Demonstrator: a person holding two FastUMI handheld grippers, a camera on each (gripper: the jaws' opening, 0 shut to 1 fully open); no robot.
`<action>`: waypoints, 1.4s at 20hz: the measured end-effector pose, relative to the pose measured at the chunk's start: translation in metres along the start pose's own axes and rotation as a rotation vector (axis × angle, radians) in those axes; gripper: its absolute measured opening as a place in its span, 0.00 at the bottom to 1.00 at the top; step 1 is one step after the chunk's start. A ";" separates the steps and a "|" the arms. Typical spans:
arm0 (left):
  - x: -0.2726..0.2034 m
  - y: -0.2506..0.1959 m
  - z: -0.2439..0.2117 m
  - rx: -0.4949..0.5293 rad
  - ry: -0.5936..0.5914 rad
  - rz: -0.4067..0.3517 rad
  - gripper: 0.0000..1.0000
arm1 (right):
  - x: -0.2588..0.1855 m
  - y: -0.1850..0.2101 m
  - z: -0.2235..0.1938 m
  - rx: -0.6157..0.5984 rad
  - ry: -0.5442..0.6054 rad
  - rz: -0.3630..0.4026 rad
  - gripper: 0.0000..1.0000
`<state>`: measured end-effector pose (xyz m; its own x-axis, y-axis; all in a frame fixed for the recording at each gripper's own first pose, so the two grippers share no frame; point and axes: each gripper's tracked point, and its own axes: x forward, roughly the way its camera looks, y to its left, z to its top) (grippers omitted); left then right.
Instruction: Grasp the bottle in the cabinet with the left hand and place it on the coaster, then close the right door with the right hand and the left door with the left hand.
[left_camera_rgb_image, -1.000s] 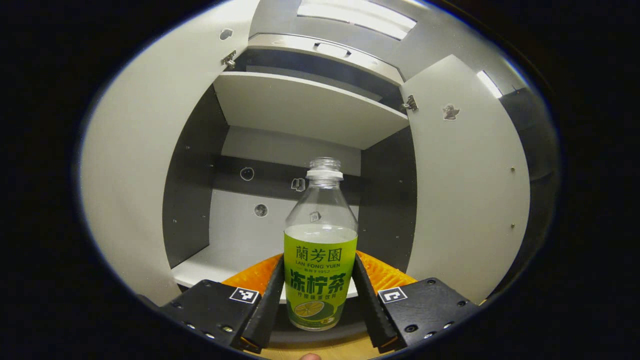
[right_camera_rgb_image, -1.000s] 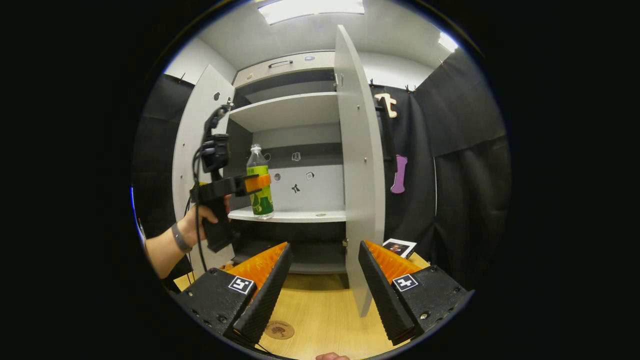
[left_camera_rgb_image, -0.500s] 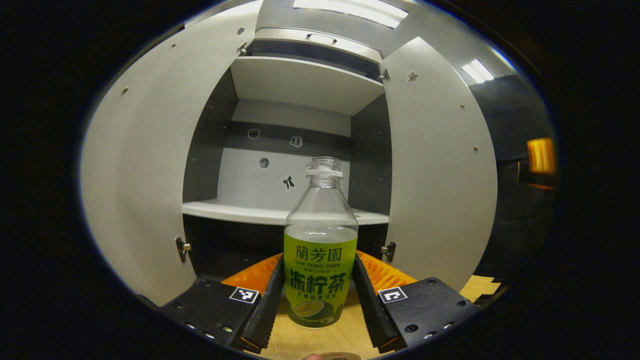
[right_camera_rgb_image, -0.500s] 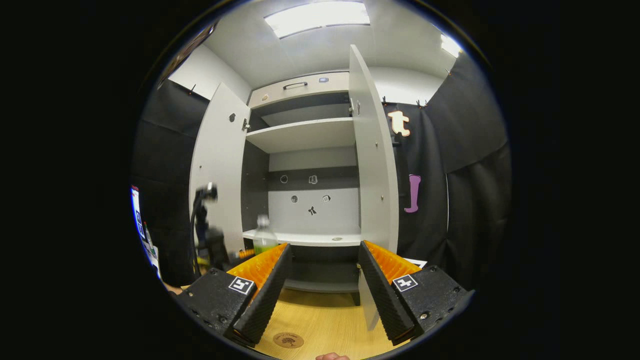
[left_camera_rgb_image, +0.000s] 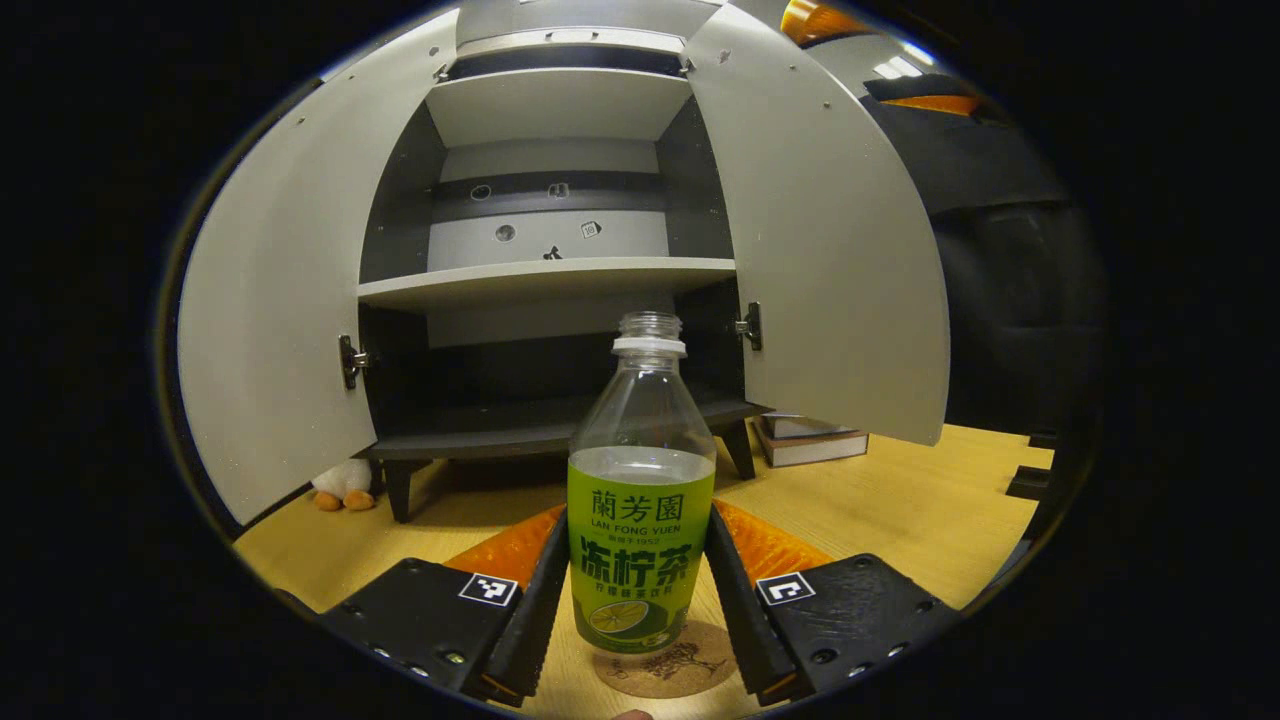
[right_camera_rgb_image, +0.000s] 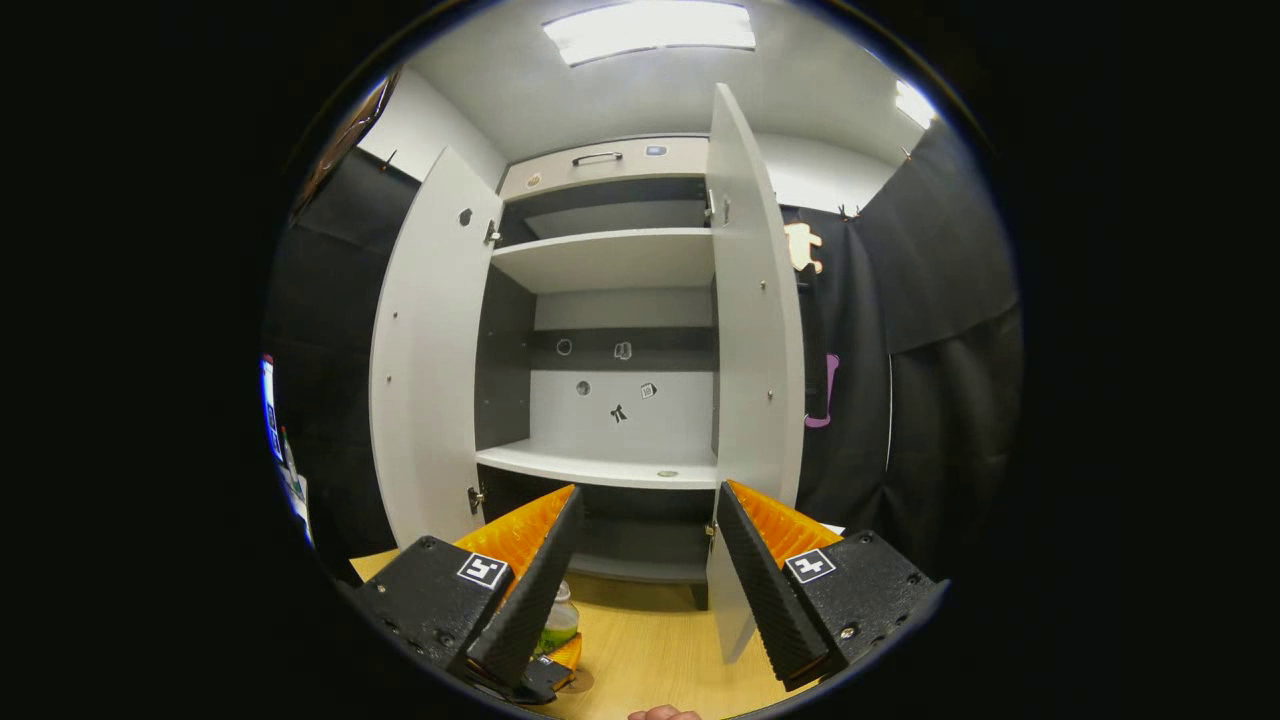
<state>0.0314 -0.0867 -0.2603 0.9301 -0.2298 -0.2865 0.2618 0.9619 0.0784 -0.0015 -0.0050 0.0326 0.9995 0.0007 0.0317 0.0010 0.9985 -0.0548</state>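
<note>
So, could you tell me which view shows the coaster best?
The left gripper view: the coaster lies under the bottle, most of its round face visible. The right gripper view catches just a sliver of its edge behind that gripper's finger.

Clear glossy plastic bottle (left_camera_rgb_image: 641, 480) with a smooth green printed label and a ribbed uncapped neck. Round brown coaster (left_camera_rgb_image: 664, 662), matt, looks like cork or wood. Light wooden tabletop (left_camera_rgb_image: 880, 505), smooth with a faint grain. Matt pale grey laminate cabinet doors (left_camera_rgb_image: 825, 230), small shiny metal hinges (left_camera_rgb_image: 749, 325). Fingers (left_camera_rgb_image: 738, 600) of the left gripper (left_camera_rgb_image: 640, 600) have ridged, rough-looking pads.
</note>
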 end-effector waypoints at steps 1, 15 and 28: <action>0.000 -0.002 -0.007 -0.014 0.018 0.001 0.72 | 0.000 0.001 -0.003 -0.001 0.010 0.004 0.83; -0.014 -0.003 -0.013 -0.065 -0.009 0.001 0.73 | -0.001 0.001 -0.010 -0.018 0.035 -0.012 0.83; -0.019 0.001 -0.006 -0.117 -0.011 -0.022 0.96 | 0.006 0.005 -0.012 -0.008 0.050 0.009 0.83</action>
<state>0.0123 -0.0807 -0.2610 0.9274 -0.2519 -0.2765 0.2507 0.9672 -0.0402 0.0052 -0.0004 0.0201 0.9998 0.0066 -0.0184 -0.0077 0.9980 -0.0625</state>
